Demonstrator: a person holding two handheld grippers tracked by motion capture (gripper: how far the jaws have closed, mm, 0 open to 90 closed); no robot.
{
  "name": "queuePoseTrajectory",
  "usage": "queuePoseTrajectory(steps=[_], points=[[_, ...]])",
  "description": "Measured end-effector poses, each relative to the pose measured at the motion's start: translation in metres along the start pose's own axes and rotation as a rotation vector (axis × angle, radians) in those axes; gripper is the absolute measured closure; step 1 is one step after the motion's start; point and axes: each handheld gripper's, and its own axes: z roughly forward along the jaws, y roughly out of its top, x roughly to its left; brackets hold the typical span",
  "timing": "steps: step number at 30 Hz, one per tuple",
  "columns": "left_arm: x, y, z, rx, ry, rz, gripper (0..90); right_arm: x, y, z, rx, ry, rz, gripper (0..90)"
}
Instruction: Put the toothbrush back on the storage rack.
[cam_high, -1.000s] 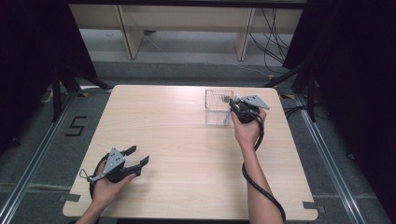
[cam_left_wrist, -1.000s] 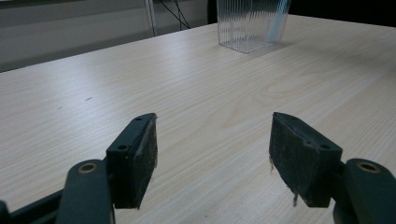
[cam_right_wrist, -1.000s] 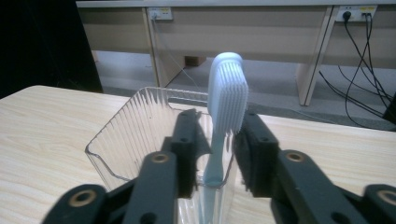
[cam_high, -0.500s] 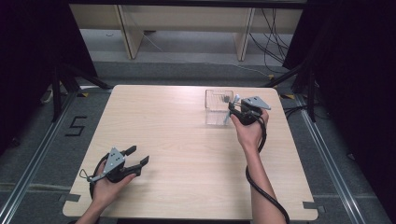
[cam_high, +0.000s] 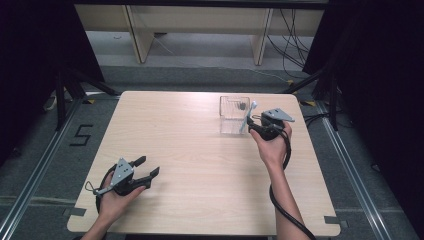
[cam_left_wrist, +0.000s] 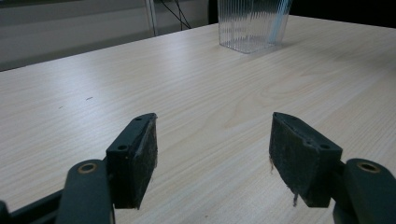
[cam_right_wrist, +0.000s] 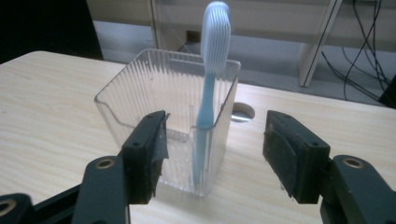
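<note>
A clear ribbed plastic cup (cam_high: 231, 116) stands at the table's far right. A light blue toothbrush (cam_high: 248, 116) stands in it, head up, leaning against the near right corner. My right gripper (cam_high: 253, 125) is open just beside the cup. In the right gripper view its jaws stand apart on either side of the toothbrush (cam_right_wrist: 212, 60) and the cup (cam_right_wrist: 140, 93), touching neither. My left gripper (cam_high: 148, 166) rests open at the table's near left, with nothing between its jaws (cam_left_wrist: 212, 154). The cup (cam_left_wrist: 250, 25) shows far off in the left gripper view.
The light wooden table (cam_high: 200, 165) has a round hole (cam_right_wrist: 243, 112) just behind the cup. Shelf legs (cam_high: 260, 35) and cables (cam_high: 295, 30) stand on the floor beyond the far edge. Black curtains flank both sides.
My right gripper has drawn back a little from the cup, toward the person and rightward. The toothbrush stays in the cup. The left gripper has not moved.
</note>
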Motion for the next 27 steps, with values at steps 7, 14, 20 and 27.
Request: queuePoseTrajectory(steps=[7,14,20,27], points=[[-0.001,0.000,-0.001,0.019,0.011,-0.005,32.0,-0.003,-0.014,-0.017,0.037,0.008,0.002,38.7],[-0.001,0.000,-0.001,0.023,0.013,-0.002,32.0,-0.008,-0.027,-0.034,0.050,0.012,-0.010,39.1],[-0.001,0.000,-0.002,0.021,0.015,-0.007,32.0,-0.009,-0.036,-0.049,0.043,-0.004,0.003,39.5],[-0.001,0.000,-0.001,0.021,0.015,-0.005,32.0,-0.010,-0.048,-0.065,0.053,0.018,0.006,39.8]])
